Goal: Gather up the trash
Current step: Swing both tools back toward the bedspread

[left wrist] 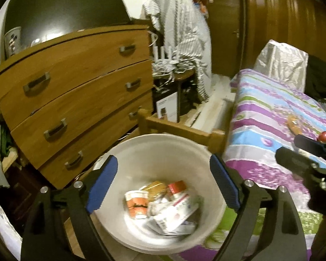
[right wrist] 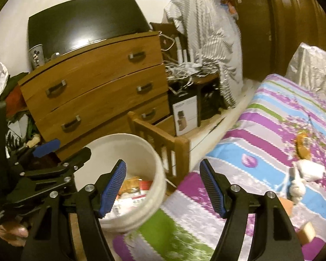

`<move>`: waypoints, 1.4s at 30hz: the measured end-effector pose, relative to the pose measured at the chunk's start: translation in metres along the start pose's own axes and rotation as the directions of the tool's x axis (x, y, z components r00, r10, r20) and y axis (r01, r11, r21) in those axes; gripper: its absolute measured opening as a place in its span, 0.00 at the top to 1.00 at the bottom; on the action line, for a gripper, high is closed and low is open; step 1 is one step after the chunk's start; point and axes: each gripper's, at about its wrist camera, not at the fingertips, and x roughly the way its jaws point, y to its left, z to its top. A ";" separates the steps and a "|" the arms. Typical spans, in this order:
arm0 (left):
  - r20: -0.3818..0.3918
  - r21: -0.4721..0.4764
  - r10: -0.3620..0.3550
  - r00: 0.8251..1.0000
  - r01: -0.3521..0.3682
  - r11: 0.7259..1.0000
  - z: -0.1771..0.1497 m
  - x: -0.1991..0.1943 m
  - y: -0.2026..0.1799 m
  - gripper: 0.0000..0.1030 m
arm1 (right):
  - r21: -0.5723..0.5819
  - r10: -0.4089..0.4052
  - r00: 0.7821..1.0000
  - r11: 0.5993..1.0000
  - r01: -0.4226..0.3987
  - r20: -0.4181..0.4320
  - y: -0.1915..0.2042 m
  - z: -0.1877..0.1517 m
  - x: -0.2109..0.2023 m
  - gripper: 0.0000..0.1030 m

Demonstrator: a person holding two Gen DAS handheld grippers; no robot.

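Over a round white plastic bucket [left wrist: 163, 150] of cartons and wrappers [left wrist: 163, 208] beside the striped purple bedspread [right wrist: 260, 134], the left gripper [left wrist: 163, 189] stands wide apart, empty. The right gripper [right wrist: 163, 191], spread and empty, straddles bucket rim and mattress edge; a wooden dresser [left wrist: 76, 87] crowds behind.

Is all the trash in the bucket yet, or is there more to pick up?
Some is done: the white bucket already holds wrappers and cartons. Right now nothing is being carried; the left gripper is open above the bucket and the right gripper is open and empty too. Still left on the bed: an orange wrapper and crumpled white paper.
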 end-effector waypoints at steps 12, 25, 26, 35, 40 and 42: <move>0.019 0.077 -0.085 0.996 0.083 0.994 -0.010 -0.024 -0.076 0.13 | 0.145 -0.069 0.997 0.987 0.065 0.023 -0.083 -0.052 -0.053 0.28; -0.105 0.196 -0.144 0.984 0.162 0.967 -0.069 -0.010 -0.161 0.12 | 0.369 -0.206 0.978 0.907 0.202 -0.029 -0.211 -0.150 -0.113 0.28; -0.119 0.201 -0.148 0.982 0.170 0.965 -0.075 -0.008 -0.167 0.12 | 0.385 -0.211 0.977 0.899 0.208 -0.034 -0.218 -0.157 -0.116 0.28; -0.193 0.233 -0.179 0.965 0.222 0.947 -0.115 -0.001 -0.203 0.12 | 0.479 -0.250 0.966 0.842 0.247 -0.059 -0.267 -0.204 -0.132 0.28; -0.201 0.246 -0.193 0.960 0.240 0.939 -0.120 0.008 -0.216 0.12 | 0.450 -0.266 0.963 0.855 0.259 -0.049 -0.294 -0.203 -0.134 0.28; -0.186 0.238 -0.196 0.963 0.238 0.942 -0.113 0.013 -0.219 0.12 | 0.395 -0.268 0.963 0.882 0.257 -0.028 -0.304 -0.192 -0.134 0.28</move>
